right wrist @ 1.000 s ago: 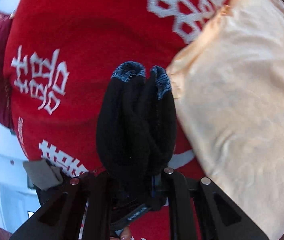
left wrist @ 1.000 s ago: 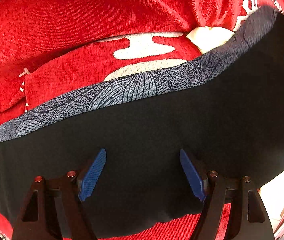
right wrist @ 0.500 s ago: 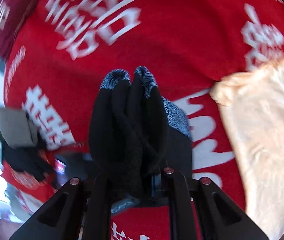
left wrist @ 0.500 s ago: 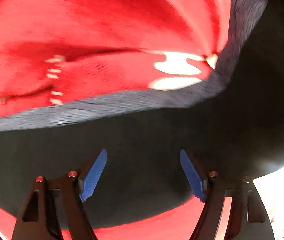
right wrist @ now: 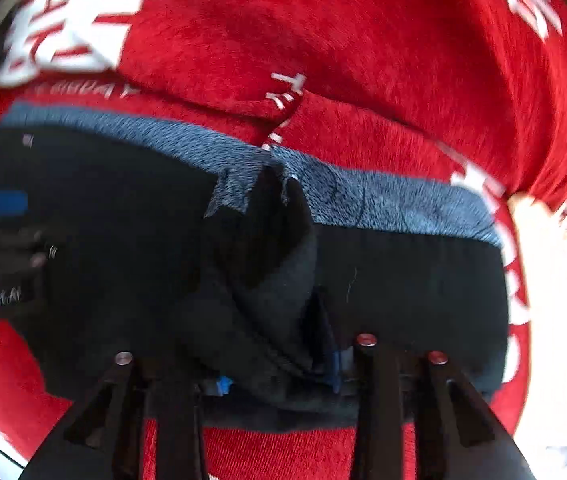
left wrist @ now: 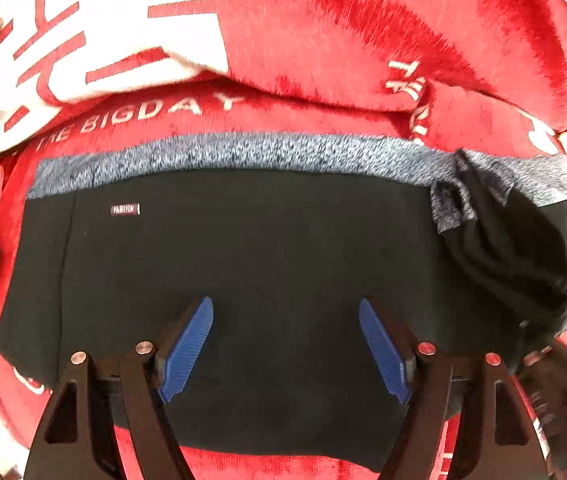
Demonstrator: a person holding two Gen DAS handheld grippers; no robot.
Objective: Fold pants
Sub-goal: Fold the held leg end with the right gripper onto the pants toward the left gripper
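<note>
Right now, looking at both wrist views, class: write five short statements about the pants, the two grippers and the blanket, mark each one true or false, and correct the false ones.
1. The left gripper is open, with nothing between its blue pads. True.
2. The right gripper is open and empty. False: it is shut on a bunched fold of the black pants.
3. The pants have a speckled grey waistband along their far edge. True.
4. The pants lie on a plain blue sheet. False: they lie on a red blanket with white lettering.
5. A small label sits on the black fabric near the waistband. True.
</note>
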